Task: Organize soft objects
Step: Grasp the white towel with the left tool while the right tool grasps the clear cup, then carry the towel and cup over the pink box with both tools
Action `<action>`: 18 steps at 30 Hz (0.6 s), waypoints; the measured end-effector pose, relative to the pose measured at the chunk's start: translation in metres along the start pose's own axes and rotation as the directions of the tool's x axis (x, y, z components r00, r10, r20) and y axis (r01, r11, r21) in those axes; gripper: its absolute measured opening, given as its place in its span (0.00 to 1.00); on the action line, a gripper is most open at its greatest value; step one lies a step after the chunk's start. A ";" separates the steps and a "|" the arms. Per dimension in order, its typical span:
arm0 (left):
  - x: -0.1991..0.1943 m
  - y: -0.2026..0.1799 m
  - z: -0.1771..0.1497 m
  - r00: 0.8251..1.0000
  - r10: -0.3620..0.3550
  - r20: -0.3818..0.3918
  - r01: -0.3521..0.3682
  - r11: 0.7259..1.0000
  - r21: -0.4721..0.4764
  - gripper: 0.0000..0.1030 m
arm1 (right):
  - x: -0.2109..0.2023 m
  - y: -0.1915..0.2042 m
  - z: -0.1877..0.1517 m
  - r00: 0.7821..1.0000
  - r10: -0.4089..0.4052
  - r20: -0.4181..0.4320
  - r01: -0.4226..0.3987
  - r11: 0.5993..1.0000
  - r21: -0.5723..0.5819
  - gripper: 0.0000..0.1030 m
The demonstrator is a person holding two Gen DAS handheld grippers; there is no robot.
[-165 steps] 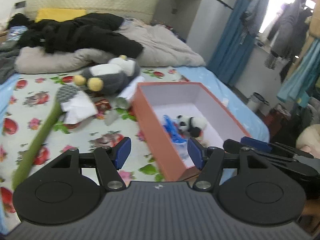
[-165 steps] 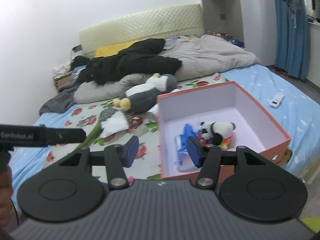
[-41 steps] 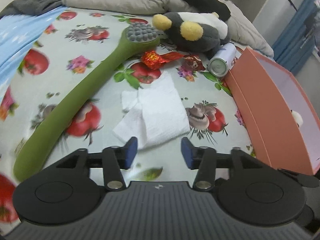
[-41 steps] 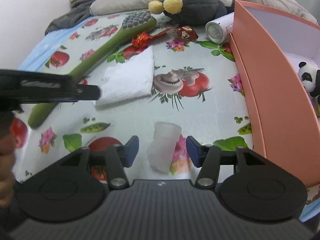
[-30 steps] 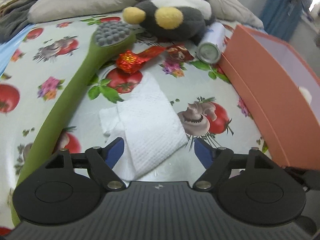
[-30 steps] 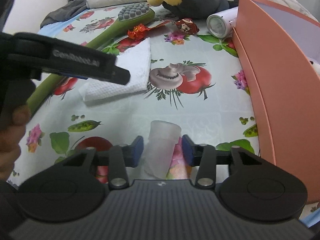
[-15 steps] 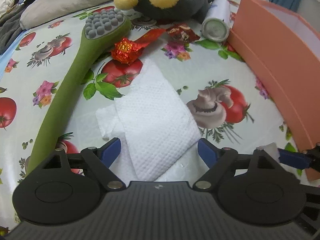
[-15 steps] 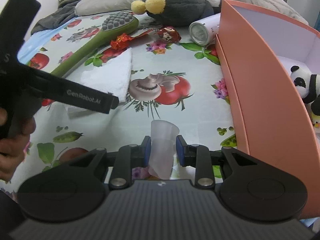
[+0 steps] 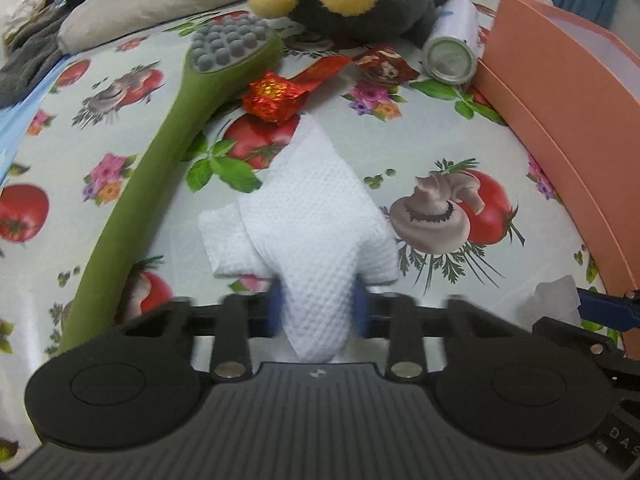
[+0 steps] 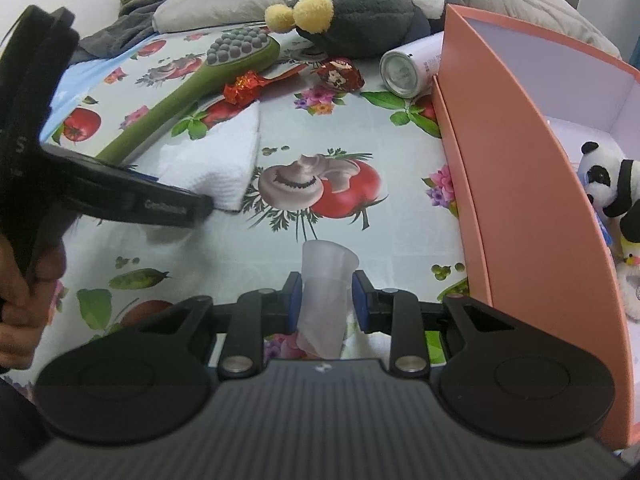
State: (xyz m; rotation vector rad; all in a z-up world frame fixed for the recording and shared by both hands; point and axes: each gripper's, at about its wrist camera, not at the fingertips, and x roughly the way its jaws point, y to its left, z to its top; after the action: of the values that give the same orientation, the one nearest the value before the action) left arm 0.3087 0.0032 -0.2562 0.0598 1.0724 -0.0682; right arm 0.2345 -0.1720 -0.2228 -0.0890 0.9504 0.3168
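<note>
A white waffle cloth [image 9: 316, 208] lies on the fruit-print bed sheet. My left gripper [image 9: 318, 312] is closing its jaws on the cloth's near end, which bunches up between the blue pads. In the right wrist view the same cloth [image 10: 224, 160] lies partly behind the left gripper's black finger. My right gripper [image 10: 326, 300] is shut on a translucent soft cup [image 10: 328, 268], close to the wall of the orange box [image 10: 520, 200]. That cup [image 9: 554, 296] also shows at the right edge of the left wrist view.
A green long-handled massage brush [image 9: 160, 152] lies left of the cloth, with a red foil wrapper [image 9: 276, 96] by its head. Behind are a grey penguin plush [image 9: 360, 4] and a lying white can [image 9: 452, 56]. A panda plush [image 10: 604, 184] sits inside the box.
The left jaws, wide apart half a second ago, have come together on the cloth and bunched it. The right gripper keeps its hold on the cup in about the same place.
</note>
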 end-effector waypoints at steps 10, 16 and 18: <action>-0.039 0.021 -0.027 0.999 -0.029 0.029 0.033 0.989 -0.145 0.07 | -0.031 0.003 0.001 0.999 0.010 0.049 -0.009 1.000 -0.007 0.29; -0.089 0.020 -0.045 0.995 -0.033 0.099 0.052 0.978 -0.204 0.07 | -0.069 0.008 0.002 0.994 0.032 0.109 -0.031 0.999 -0.011 0.29; -0.106 0.019 -0.051 0.992 -0.038 0.119 0.064 0.971 -0.228 0.07 | -0.083 0.009 0.002 0.990 0.037 0.133 -0.036 0.999 -0.012 0.29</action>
State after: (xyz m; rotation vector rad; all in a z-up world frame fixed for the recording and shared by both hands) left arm 0.2153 0.0296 -0.1873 -0.1809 0.9619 0.0073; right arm 0.1888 -0.1820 -0.1538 -0.0587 0.8185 0.3573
